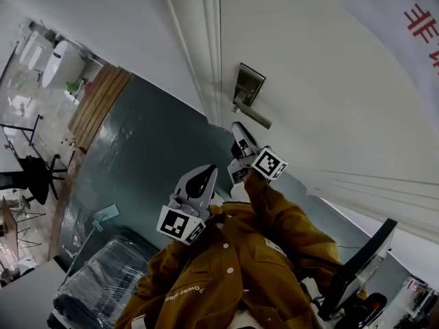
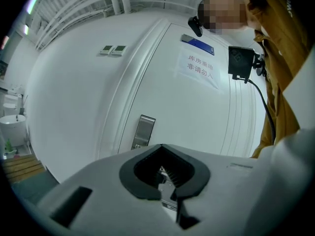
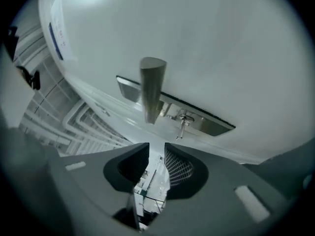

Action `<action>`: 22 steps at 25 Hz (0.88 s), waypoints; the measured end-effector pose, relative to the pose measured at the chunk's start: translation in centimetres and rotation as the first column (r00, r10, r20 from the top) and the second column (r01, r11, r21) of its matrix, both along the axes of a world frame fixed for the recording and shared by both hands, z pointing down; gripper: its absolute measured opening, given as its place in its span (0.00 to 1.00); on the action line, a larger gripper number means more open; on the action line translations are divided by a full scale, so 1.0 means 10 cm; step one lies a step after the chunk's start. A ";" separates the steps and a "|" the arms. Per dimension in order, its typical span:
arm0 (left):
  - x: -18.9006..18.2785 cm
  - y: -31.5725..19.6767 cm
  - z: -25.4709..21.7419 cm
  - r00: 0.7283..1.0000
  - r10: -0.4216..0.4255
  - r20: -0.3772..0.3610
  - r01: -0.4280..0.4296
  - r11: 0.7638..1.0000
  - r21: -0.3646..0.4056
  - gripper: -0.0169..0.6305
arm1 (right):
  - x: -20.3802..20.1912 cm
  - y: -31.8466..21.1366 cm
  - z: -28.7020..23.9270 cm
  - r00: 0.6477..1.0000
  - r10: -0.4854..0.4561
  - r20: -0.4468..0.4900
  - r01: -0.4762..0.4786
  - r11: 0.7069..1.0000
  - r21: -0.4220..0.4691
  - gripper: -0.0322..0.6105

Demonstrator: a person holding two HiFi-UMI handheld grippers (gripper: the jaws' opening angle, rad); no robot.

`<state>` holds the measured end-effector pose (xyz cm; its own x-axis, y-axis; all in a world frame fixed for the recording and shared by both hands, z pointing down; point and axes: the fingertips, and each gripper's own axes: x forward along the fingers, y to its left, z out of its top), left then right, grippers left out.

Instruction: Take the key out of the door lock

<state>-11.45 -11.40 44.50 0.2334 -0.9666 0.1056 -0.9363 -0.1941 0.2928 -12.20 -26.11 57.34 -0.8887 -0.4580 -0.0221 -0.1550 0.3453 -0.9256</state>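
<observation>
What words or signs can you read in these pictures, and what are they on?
"库房重地 非请勿入": paper sign stuck on the door.
"Power": print on the jacket; the letters after it are too blurred to read.
Blue plate above the paper sign: too small to read.

light: bright, even, diffuse | shadows: soft | gripper views: fisheye-warped, dark vignetted corners
</observation>
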 end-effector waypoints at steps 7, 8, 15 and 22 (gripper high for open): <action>-0.11 0.01 0.02 0.999 0.033 -0.001 -0.033 0.999 0.011 0.02 | -0.16 -0.41 0.19 0.983 0.164 0.087 -0.147 0.973 -0.176 0.21; -0.13 0.01 0.01 0.999 0.034 -0.001 -0.034 0.999 0.012 0.02 | -0.19 -0.43 0.18 0.980 0.171 0.098 -0.152 0.972 -0.178 0.19; -0.23 0.05 -0.01 0.999 0.040 -0.006 -0.040 0.999 0.018 0.02 | -0.14 -0.35 0.12 0.965 0.214 0.154 -0.174 0.956 -0.238 0.23; -0.25 0.05 0.03 0.998 0.055 -0.016 -0.055 0.998 0.015 0.02 | -0.11 -0.46 0.39 0.964 0.242 0.113 -0.208 0.946 -0.247 0.23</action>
<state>-13.94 -10.91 44.85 0.2877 -0.9537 0.0872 -0.9191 -0.2494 0.3051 -13.26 -30.70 61.27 -0.7574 -0.6529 -0.0083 -0.0671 0.0904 -0.9936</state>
